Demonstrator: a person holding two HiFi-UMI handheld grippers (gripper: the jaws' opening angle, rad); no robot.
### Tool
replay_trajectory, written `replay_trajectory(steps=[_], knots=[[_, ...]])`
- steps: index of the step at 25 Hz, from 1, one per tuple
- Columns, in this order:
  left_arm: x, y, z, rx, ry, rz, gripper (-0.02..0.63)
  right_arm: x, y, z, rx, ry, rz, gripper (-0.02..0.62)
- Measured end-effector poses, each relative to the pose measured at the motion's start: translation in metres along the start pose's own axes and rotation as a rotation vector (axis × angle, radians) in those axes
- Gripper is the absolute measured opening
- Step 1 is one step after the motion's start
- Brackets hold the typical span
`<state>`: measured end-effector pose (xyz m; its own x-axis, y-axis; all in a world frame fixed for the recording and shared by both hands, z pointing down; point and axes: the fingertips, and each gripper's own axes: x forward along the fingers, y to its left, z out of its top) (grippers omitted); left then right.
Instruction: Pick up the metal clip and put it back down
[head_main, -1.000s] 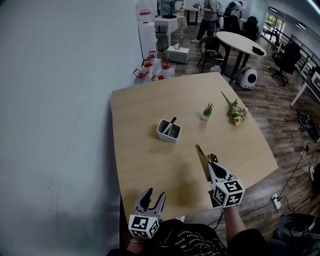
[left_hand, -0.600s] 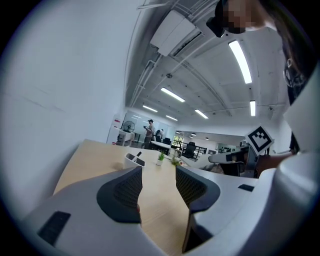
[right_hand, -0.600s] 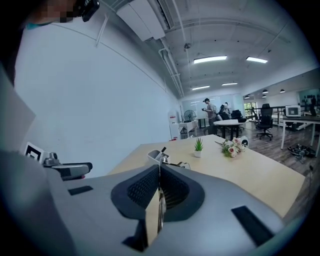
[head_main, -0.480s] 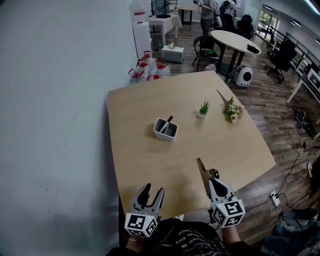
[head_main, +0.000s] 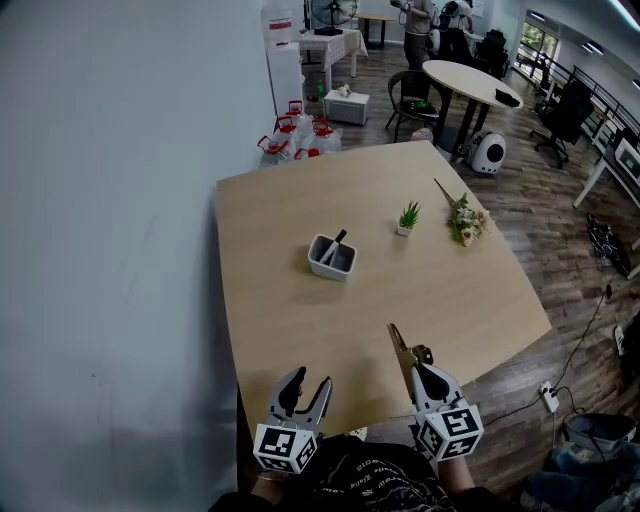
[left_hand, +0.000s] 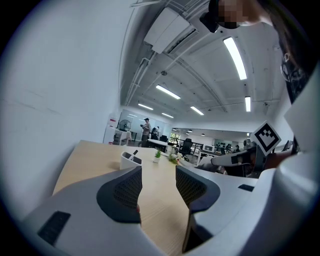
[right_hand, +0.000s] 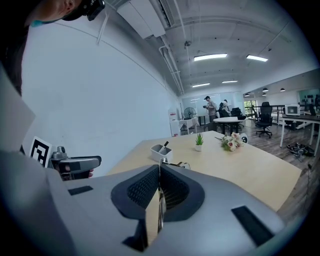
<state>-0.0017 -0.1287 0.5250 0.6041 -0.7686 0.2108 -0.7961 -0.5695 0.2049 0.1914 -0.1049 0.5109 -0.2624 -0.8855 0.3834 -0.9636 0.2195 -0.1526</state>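
The metal clip (head_main: 401, 346), a thin brass-toned strip with a wire loop (seen edge-on from the right gripper view), sticks forward from the right gripper's (head_main: 418, 370) closed jaws over the table's (head_main: 300, 220) near part.

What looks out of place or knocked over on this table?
Only the small bunch of flowers looks odd: it lies flat on the wooden table with no vase, while the little potted plant and the white holder stand upright. Nothing looks spilled or broken.

Left gripper (head_main: 308, 383) — jaws apart; right gripper (head_main: 420, 370) clamped on metal clip (head_main: 399, 343).
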Motion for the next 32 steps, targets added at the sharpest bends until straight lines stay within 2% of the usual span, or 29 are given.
replay_trajectory(steps=[8, 13, 22, 32], knots=[[-0.003, 0.005, -0.009, 0.011, 0.028, 0.036, 0.209, 0.012, 0.01, 0.006, 0.038, -0.001, 0.061, 0.025], [-0.006, 0.009, -0.011, 0.016, 0.031, 0.046, 0.209, 0.03, 0.02, 0.006, 0.113, 0.015, 0.139, 0.025], [-0.013, 0.017, -0.026, 0.016, 0.065, 0.082, 0.209, 0.074, 0.039, 0.003, 0.184, 0.054, 0.244, 0.025], [-0.033, 0.042, -0.025, -0.011, 0.063, 0.172, 0.209, 0.127, 0.066, -0.009, 0.224, 0.137, 0.338, 0.025]])
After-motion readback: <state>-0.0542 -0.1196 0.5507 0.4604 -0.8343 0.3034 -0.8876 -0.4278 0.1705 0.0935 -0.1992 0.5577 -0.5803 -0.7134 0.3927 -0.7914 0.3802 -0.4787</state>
